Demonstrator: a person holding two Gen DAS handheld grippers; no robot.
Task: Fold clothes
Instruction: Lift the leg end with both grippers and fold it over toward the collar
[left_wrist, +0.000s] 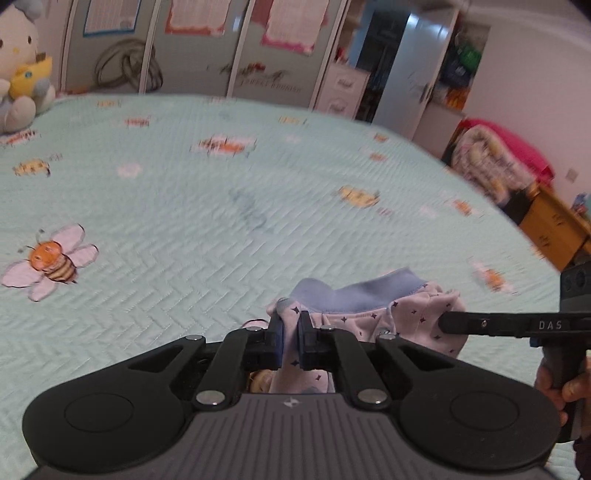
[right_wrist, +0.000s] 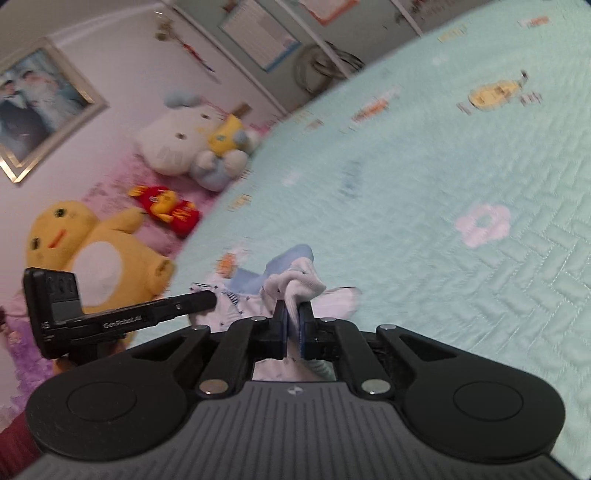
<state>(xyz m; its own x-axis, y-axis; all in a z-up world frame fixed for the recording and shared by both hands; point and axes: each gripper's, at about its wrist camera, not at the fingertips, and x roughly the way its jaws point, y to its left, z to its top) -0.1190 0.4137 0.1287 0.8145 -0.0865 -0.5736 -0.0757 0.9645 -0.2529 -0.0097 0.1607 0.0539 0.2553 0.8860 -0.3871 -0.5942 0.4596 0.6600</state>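
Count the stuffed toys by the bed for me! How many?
3: a white cat plush at the bed's far corner, a yellow plush nearer, a small red toy between. More may be hidden.

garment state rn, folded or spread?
Neither: the garment is bunched, pinched in the left tool and the right tool above the quilt.

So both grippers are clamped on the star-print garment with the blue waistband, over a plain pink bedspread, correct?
Not quite: the bedspread is mint green with bee and flower prints, as the left wrist view shows. The rest holds: the left gripper and right gripper are both shut on the star-print garment with the blue waistband.
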